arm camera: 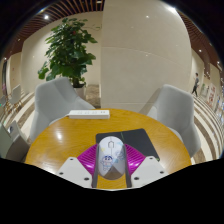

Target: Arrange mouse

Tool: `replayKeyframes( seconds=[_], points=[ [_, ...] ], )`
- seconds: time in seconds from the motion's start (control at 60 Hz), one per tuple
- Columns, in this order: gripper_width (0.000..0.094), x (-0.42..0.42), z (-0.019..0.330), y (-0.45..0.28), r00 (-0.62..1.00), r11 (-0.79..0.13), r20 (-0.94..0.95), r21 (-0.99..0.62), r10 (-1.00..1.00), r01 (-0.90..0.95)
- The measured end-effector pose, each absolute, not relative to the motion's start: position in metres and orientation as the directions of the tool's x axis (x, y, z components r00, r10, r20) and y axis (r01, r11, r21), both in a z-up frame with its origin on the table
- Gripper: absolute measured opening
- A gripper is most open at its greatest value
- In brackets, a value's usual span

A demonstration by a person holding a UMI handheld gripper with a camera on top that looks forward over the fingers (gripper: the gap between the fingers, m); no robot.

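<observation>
Seemingly mid-carry — the gripper is clenched on the white mouse, held over the near edge of the round wooden table; next, lower it onto the dark mousepad just beyond-right.

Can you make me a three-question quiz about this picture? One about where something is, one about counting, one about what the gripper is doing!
1. Where is the white computer mouse?
A. on a chair
B. between the gripper fingers
C. by the plant

2. How many grey chairs stand behind the round wooden table?
A. two
B. four
C. none

3. The gripper's fingers are:
A. far away
B. wide open over bare table
C. closed on the mouse

Answers:
B, pink pads flank it.
A, one chair each side.
C, both pads press its sides.
</observation>
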State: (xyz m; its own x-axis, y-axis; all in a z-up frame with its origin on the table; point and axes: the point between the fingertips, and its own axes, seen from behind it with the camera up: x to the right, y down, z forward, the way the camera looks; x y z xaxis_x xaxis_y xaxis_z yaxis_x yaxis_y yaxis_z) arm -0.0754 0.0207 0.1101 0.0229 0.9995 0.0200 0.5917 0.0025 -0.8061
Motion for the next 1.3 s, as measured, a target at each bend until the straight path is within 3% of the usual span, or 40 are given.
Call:
replayKeyframes(
  seconds=[0.317,0.433,0.517,0.55,0.633,0.667,0.95,1.1,1.3],
  points=[
    [0.0396,-0.166,0.003,0.081,0.034,-0.017,0.009,-0.728,0.999,0.686],
    [0.0449,-0.17,-0.021,0.087,0.028,-0.032,-0.018,-0.7,0.999,0.713],
    [0.0508,-0.17,-0.021,0.084,0.02,-0.032,-0.025,-0.707,0.999,0.706],
    [0.0587,-0.17,-0.02,0.082,0.012,-0.03,-0.031,-0.705,0.999,0.709],
    [0.0887,-0.164,-0.017,0.081,0.013,-0.037,-0.04,-0.691,0.999,0.722],
    [0.0842,-0.16,-0.011,0.082,0.017,-0.038,-0.038,-0.692,0.999,0.72],
    [0.0861,-0.027,0.075,0.06,-0.004,-0.022,-0.036,-0.69,0.999,0.723],
    [0.0859,0.067,0.092,0.045,0.004,-0.029,-0.041,-0.657,0.999,0.753],
    [0.0859,0.147,0.085,0.035,0.022,-0.022,-0.007,-0.617,1.0,0.787]
  ],
)
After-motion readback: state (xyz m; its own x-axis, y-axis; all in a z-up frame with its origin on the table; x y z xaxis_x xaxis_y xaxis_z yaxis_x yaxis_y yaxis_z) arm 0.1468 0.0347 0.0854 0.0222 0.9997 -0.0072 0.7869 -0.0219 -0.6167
